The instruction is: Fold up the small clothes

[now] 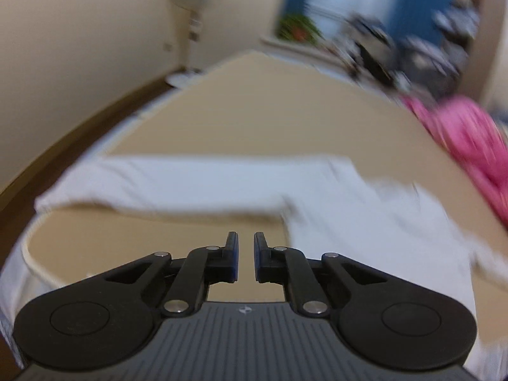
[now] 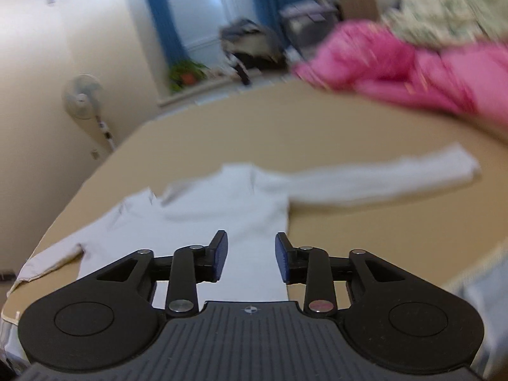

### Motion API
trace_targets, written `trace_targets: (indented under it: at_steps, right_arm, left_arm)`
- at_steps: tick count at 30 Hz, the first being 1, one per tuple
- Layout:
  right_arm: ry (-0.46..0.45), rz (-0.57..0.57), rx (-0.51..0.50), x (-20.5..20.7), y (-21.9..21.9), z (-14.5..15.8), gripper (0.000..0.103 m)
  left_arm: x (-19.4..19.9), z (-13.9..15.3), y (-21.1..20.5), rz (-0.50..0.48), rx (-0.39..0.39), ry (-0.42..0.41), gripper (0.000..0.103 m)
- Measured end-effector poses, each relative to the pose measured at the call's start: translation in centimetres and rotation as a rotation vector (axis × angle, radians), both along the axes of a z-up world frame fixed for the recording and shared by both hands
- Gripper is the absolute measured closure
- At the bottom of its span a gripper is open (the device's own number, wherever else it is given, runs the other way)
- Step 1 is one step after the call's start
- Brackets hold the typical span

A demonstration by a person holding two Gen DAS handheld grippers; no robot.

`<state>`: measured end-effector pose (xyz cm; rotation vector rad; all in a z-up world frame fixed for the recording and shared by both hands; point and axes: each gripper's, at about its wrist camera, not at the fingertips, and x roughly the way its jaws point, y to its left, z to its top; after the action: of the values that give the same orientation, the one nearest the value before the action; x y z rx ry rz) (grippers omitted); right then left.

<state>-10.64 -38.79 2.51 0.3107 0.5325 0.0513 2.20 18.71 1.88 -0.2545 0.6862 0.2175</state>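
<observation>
Above the white long-sleeved cotton top (image 2: 222, 209) on the tan bench (image 2: 349, 127), the left gripper (image 1: 246, 244) fingers are nearly closed and empty, the right gripper (image 2: 250, 247) fingers parted, gripping nothing.

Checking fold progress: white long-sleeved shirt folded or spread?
Spread: the white long-sleeved shirt lies flat on the tan table, both sleeves stretched outward.

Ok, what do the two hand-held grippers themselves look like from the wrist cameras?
Both look alike. The left hand-held gripper and right hand-held gripper have black linkage arms with silver pivot pins, round black end caps, blue ribbed finger pads and a grey ribbed base bearing a small crosshair mark. No cables or sleeves show.
</observation>
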Motion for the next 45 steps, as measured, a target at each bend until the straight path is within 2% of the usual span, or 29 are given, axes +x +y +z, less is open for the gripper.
trace_targets:
  at_steps: [3, 6, 7, 8, 10, 11, 13, 17, 20, 21, 22, 25, 26, 28, 29, 32, 34, 36, 37, 38, 39, 40, 41, 43, 45]
  right_arm:
    - [-0.033, 0.039, -0.075, 2.7, -0.2, 1.2, 0.064]
    - [-0.038, 0.019, -0.088, 4.7, 0.5, -0.3, 0.064]
    - [0.0, 0.014, -0.08, 5.5, 0.8, -0.7, 0.064]
    - [0.005, 0.013, -0.065, 6.2, 1.2, -0.8, 0.064]
    - [-0.029, 0.026, -0.057, 6.9, 2.3, -0.7, 0.065]
    - [-0.029, 0.042, -0.065, 7.5, 2.8, -0.9, 0.065]
    - [0.0, 0.079, -0.081, 8.5, 3.9, -1.5, 0.065]
    - [0.101, 0.134, -0.103, 11.1, 5.7, -2.9, 0.065]
    - [0.195, 0.149, -0.106, 13.2, 6.7, -4.5, 0.064]
    - [0.229, 0.156, -0.102, 13.7, 6.9, -5.0, 0.065]
    - [0.264, 0.172, -0.093, 14.3, 7.1, -5.5, 0.065]
    - [0.352, 0.219, -0.123, 15.3, 8.5, -7.0, 0.065]
    - [0.368, 0.23, -0.147, 15.4, 9.1, -7.5, 0.065]
    - [0.394, 0.25, -0.179, 15.6, 10.0, -8.1, 0.065]
    - [0.403, 0.256, -0.183, 15.7, 10.2, -8.3, 0.065]
    - [0.412, 0.255, -0.179, 16.0, 10.3, -8.6, 0.065]
    - [0.413, 0.251, -0.173, 16.1, 10.3, -8.7, 0.068]
    - [0.41, 0.252, -0.168, 16.2, 10.4, -8.7, 0.072]
    - [0.405, 0.254, -0.17, 16.2, 10.5, -8.7, 0.073]
    - [0.397, 0.256, -0.173, 16.2, 10.6, -8.6, 0.073]
    - [0.39, 0.255, -0.175, 16.2, 10.6, -8.5, 0.073]
    - [0.384, 0.245, -0.176, 16.2, 10.6, -8.5, 0.073]
    - [0.383, 0.232, -0.173, 16.2, 10.4, -8.4, 0.073]
    - [0.381, 0.192, -0.152, 16.1, 10.0, -8.3, 0.073]
    - [0.373, 0.158, -0.116, 15.9, 9.6, -8.0, 0.073]
  left_arm:
    - [3.8, -0.7, 5.8, 0.126, -0.065, 0.001, 0.093]
    - [6.7, -4.0, 11.3, 0.276, -0.17, 0.044, 0.088]
    - [7.2, -5.4, 13.4, 0.34, -0.221, 0.097, 0.087]
    - [7.3, -6.6, 15.4, 0.398, -0.303, 0.125, 0.086]
    - [7.1, -7.9, 18.5, 0.471, -0.422, 0.128, 0.079]
    - [7.0, -8.5, 19.7, 0.516, -0.452, 0.129, 0.071]
    - [6.8, -9.2, 21.4, 0.583, -0.481, 0.137, 0.064]
    - [6.8, -10.3, 23.3, 0.627, -0.563, 0.141, 0.064]
    - [7.3, -10.0, 23.2, 0.628, -0.53, 0.144, 0.067]
    - [7.6, -9.8, 22.9, 0.629, -0.495, 0.15, 0.074]
    - [8.0, -9.8, 22.7, 0.637, -0.455, 0.16, 0.094]
    - [8.9, -9.3, 21.6, 0.661, -0.371, 0.184, 0.098]
    - [9.3, -8.8, 20.9, 0.658, -0.321, 0.185, 0.099]
    - [10.6, -6.7, 17.9, 0.604, -0.147, 0.163, 0.099]
    - [11.4, -5.4, 15.7, 0.547, -0.057, 0.132, 0.099]
    - [13.2, -2.1, 8.1, 0.323, 0.074, -0.004, 0.1]
    - [13.7, -0.5, 2.2, 0.147, 0.088, -0.098, 0.1]
    - [13.6, 0.7, -4.7, -0.096, 0.081, -0.18, 0.1]
    - [13.5, 0.8, -8.0, -0.227, 0.07, -0.189, 0.098]
    - [13.6, 0.6, -11.2, -0.375, 0.042, -0.161, 0.092]
    - [13.7, 0.4, -13.9, -0.516, 0.012, -0.116, 0.092]
    - [13.5, 0.2, -15.4, -0.58, 0.001, -0.107, 0.092]
    - [13.3, 0.4, -16.1, -0.584, 0.007, -0.12, 0.092]
    - [13.7, 0.8, -14.8, -0.518, -0.024, -0.132, 0.085]
    - [14.8, 0.9, -11.4, -0.367, -0.076, -0.119, 0.083]
